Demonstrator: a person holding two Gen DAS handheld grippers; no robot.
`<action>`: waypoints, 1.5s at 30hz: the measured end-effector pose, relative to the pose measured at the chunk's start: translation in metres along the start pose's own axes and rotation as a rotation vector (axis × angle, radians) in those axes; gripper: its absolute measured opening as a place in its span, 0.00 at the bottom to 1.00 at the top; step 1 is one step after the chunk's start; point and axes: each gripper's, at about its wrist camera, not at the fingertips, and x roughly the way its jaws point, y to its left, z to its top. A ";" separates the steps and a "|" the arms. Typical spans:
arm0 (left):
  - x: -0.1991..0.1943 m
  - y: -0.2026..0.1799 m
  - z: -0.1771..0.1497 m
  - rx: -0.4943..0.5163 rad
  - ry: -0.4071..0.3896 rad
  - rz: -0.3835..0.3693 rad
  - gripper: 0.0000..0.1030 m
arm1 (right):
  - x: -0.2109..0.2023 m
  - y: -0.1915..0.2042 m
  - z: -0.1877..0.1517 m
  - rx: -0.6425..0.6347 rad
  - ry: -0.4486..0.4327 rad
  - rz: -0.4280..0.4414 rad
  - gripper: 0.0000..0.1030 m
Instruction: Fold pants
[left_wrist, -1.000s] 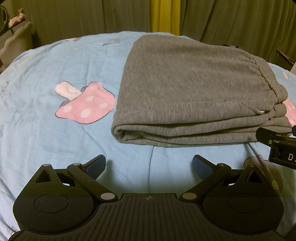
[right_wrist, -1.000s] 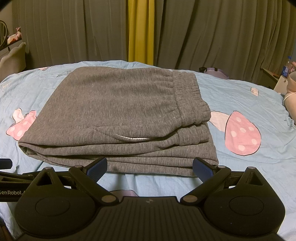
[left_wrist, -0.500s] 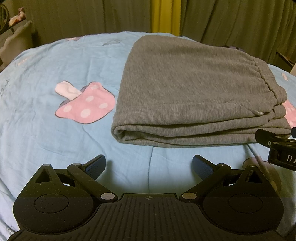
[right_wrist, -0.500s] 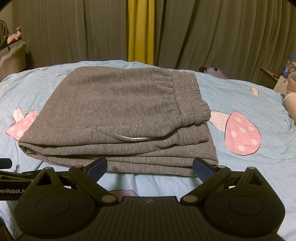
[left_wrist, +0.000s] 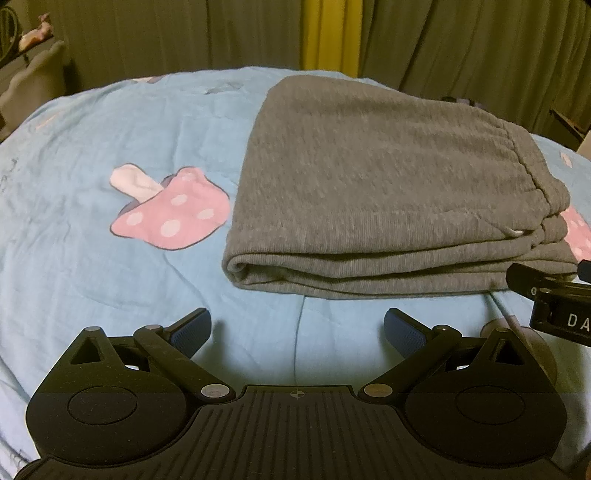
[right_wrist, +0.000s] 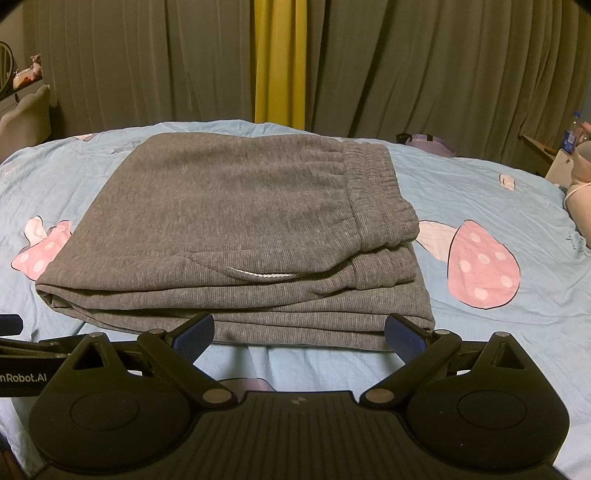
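Grey sweatpants (left_wrist: 388, 192) lie folded into a flat stack on the light blue bed sheet (left_wrist: 92, 258). In the right wrist view the pants (right_wrist: 240, 229) show the elastic waistband on the right and a pocket opening near the front edge. My left gripper (left_wrist: 297, 328) is open and empty, a short way in front of the stack's left front corner. My right gripper (right_wrist: 299, 334) is open and empty, just in front of the stack's near edge. Part of the right gripper shows at the right edge of the left wrist view (left_wrist: 554, 302).
The sheet has pink mushroom prints left (left_wrist: 170, 214) and right (right_wrist: 480, 262) of the pants. Dark curtains with a yellow strip (right_wrist: 280, 62) hang behind the bed. A side table with a bottle (right_wrist: 570, 136) stands at far right.
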 end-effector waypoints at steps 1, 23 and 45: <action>0.000 0.000 0.000 -0.001 0.000 -0.001 0.99 | 0.000 0.000 0.000 0.000 0.000 0.000 0.96; -0.001 -0.001 0.001 -0.002 -0.007 0.002 0.99 | -0.001 -0.001 0.000 0.004 -0.004 -0.002 0.96; -0.003 0.000 0.002 -0.004 -0.015 0.001 0.99 | -0.001 0.000 0.002 0.002 -0.004 -0.007 0.96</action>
